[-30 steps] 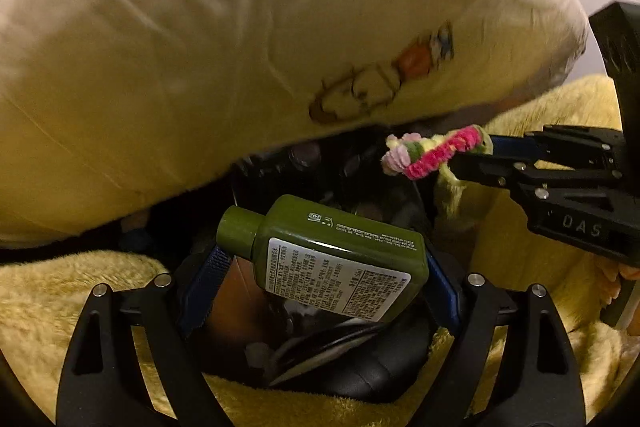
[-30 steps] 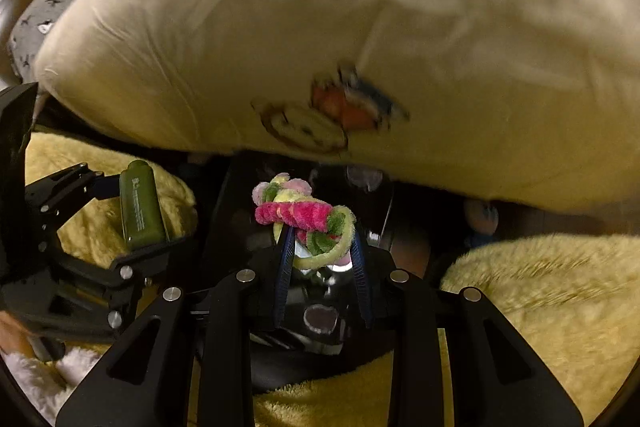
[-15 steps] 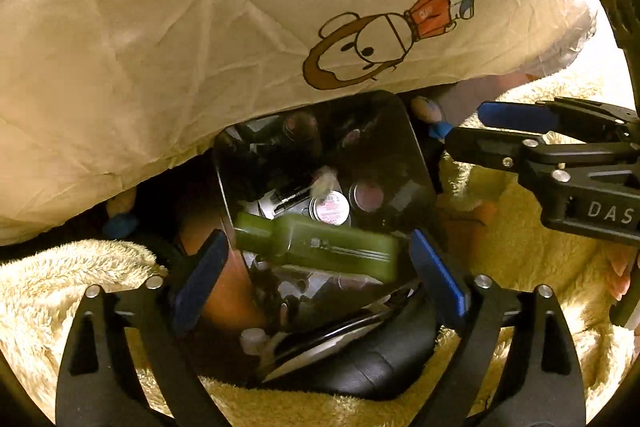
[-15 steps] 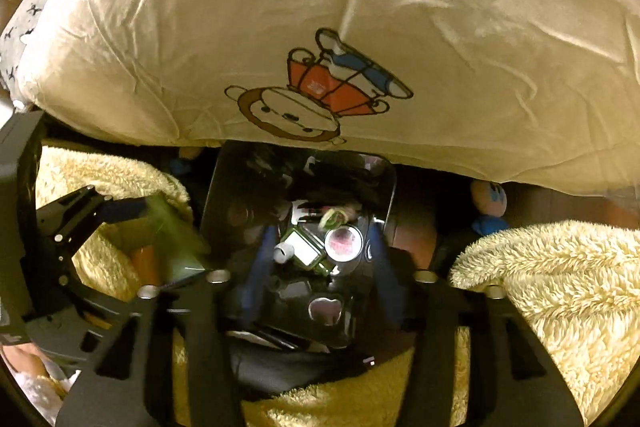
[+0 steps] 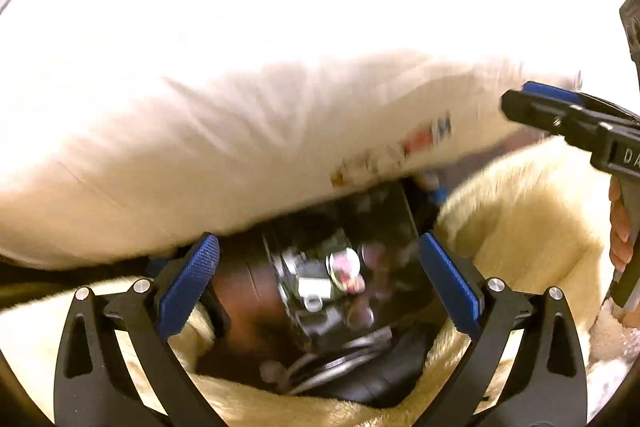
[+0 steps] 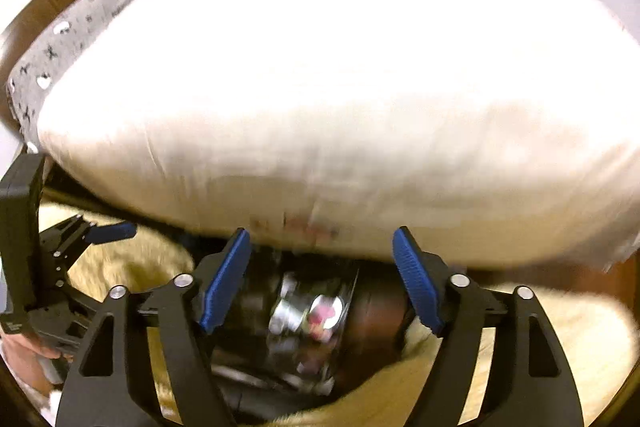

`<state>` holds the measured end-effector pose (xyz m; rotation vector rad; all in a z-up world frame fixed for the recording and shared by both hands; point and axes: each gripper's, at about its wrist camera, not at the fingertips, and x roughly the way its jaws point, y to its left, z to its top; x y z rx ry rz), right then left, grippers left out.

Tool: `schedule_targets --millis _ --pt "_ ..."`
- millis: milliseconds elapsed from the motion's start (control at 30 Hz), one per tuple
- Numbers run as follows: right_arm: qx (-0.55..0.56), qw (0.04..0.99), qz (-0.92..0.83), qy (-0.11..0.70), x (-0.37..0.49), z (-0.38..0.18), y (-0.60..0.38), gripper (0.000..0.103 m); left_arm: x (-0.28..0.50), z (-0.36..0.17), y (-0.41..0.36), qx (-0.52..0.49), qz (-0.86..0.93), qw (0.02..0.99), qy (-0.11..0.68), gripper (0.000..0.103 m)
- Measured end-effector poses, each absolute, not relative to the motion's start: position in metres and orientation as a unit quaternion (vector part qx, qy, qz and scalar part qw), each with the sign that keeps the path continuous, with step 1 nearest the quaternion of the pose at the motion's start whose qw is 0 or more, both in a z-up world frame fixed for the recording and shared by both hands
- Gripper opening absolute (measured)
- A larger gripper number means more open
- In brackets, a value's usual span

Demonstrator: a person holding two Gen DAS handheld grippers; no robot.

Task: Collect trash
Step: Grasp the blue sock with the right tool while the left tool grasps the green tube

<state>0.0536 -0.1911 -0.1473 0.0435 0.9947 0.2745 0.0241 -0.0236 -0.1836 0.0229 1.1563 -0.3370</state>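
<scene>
Pillow point(image 6: 340, 99) fills bkgd; both tongs just spread, empty, over bin point(image 5: 404, 211); grey strip point(image 6: 60, 47) only R view.

My left gripper point(image 5: 318, 277) and right gripper point(image 6: 322, 277) are black skeletal frames with triangular cutouts, silver screws at the joints and ribbed blue pads point(image 5: 188, 285); white letters mark the right one's side.

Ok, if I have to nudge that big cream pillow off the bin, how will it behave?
The pillow looks soft and puffy, so it would probably dent rather than slide. Likely light for its bulk. It overhangs the bin, so it may flop back.
</scene>
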Motion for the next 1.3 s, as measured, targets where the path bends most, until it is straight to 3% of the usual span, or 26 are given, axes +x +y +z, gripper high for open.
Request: schedule_targets --millis 267,733,800,1000,1067,1300 --pt "0.003 0.903 0.121 0.411 0.105 -0.097 -0.196 0.08 0.071 -0.114 0.003 0.022 -0.12 0.875 0.468 0.095" --pt "0.024 0.904 0.138 0.405 0.215 -0.098 -0.161 0.08 0.203 -0.086 0.039 0.043 -0.037 0.911 0.409 0.094" --pt "0.026 0.903 0.145 0.403 0.227 -0.099 -0.153 0.07 0.223 -0.087 0.043 0.044 -0.014 0.915 0.402 0.093" --pt "0.032 0.896 0.14 0.42 0.264 -0.11 -0.138 0.051 0.276 -0.093 0.039 0.047 -0.03 0.91 0.411 0.077" --pt "0.03 0.893 0.13 0.431 0.275 -0.116 -0.135 0.048 0.29 -0.097 0.037 0.05 -0.035 0.908 0.414 0.07" --pt "0.009 0.894 0.094 0.438 0.303 -0.121 -0.127 0.044 0.324 -0.111 0.035 0.051 -0.05 0.901 0.429 0.06"
